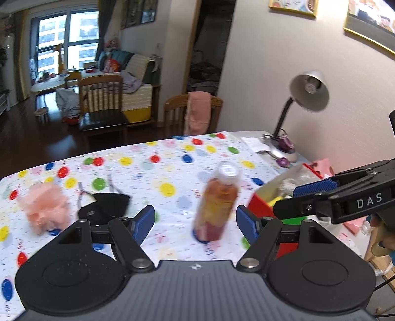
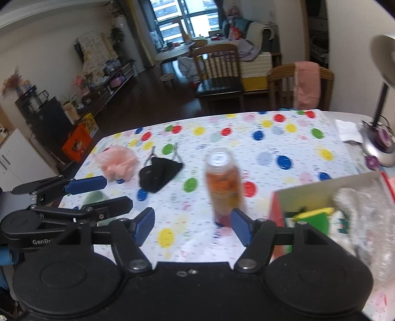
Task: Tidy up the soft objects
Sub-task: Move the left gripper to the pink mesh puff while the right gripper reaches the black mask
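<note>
Pink fluffy puff [image 1: 45, 210] and black mask [image 1: 105, 207] lie side by side; both grippers' jaws gape empty.

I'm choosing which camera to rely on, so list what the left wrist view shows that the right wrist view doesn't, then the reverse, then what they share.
Only the left wrist view: two framed pictures on the wall and the desk lamp's whole shade.

Only the right wrist view: the orange box on the floor and the low cabinet along the wall.

Both: the polka-dot tablecloth, pink puff, black face mask, upright bottle, open red box and both open tools, nothing between their fingers.
</note>
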A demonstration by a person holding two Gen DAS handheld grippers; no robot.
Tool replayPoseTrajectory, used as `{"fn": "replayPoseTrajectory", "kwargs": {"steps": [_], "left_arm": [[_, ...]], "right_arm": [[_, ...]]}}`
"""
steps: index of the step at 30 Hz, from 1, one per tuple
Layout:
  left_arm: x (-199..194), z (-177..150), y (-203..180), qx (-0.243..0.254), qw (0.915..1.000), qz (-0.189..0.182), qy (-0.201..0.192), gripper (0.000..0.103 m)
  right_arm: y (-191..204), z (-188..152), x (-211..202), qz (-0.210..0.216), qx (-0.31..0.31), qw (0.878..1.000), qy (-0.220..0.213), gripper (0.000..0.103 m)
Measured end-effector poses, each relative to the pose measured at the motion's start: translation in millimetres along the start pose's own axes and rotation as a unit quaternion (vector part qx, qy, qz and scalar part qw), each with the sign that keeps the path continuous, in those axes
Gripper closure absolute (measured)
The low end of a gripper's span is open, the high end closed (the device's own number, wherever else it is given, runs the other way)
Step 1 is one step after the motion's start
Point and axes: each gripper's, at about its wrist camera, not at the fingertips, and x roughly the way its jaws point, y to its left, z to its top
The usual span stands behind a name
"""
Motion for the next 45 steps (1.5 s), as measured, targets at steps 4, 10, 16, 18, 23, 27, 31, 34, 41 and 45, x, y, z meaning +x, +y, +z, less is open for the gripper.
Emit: {"fn": "replayPoseTrajectory", "kwargs": {"steps": [4, 10, 16, 18, 23, 27, 31, 34, 41, 45], "left_arm": [[-15.3, -4.3, 40.9, -0.017, 0.9997, 0.014, -0.003, 0.030], [-30.8, -9.0, 103.2, -0.037, 0.9982, 0.046, -0.009, 0.020], [-34.9, -9.5, 164.3, -0.067, 0.9956, 0.066, -0.004, 0.017], [-33.3, -7.7, 184.3, -0.080, 0.9943, 0.070, -0.001, 0.014], [-21.5, -0.9, 221.9, -0.078, 0.9938, 0.080, 0.000, 0.014], [-4.6, 3.6, 248.2, -0.079, 0.9938, 0.078, 0.007, 0.010], [17.6, 7.6, 266.3, -0.079, 0.9938, 0.077, 0.015, 0.004], [37.3, 10.1, 277.2, -0.079, 0.9935, 0.077, 0.025, 0.004], [93.2, 15.6, 294.6, -0.089, 0.9919, 0.062, 0.067, 0.004], [125.9, 15.6, 295.9, -0.076, 0.9897, 0.076, 0.095, 0.004]], "right_arm": [[34.4, 5.1, 17.4, 0.011, -0.015, 1.000, 0.006, 0.032], [84.3, 15.5, 51.6, 0.026, -0.040, 0.999, 0.020, 0.028], [133.0, 29.0, 86.1, 0.032, -0.071, 0.997, 0.029, 0.022], [146.9, 34.2, 98.4, 0.032, -0.079, 0.996, 0.032, 0.020], [171.9, 42.6, 128.8, 0.030, -0.095, 0.994, 0.039, 0.014], [180.9, 49.7, 156.7, 0.021, -0.095, 0.994, 0.043, 0.009], [177.2, 57.6, 186.3, 0.020, -0.071, 0.996, 0.055, 0.006], [171.7, 62.4, 205.6, 0.010, -0.058, 0.996, 0.061, 0.005], [153.3, 64.7, 259.1, -0.023, -0.036, 0.995, 0.091, 0.004], [147.1, 62.2, 288.2, -0.044, -0.031, 0.993, 0.105, 0.004]]}}
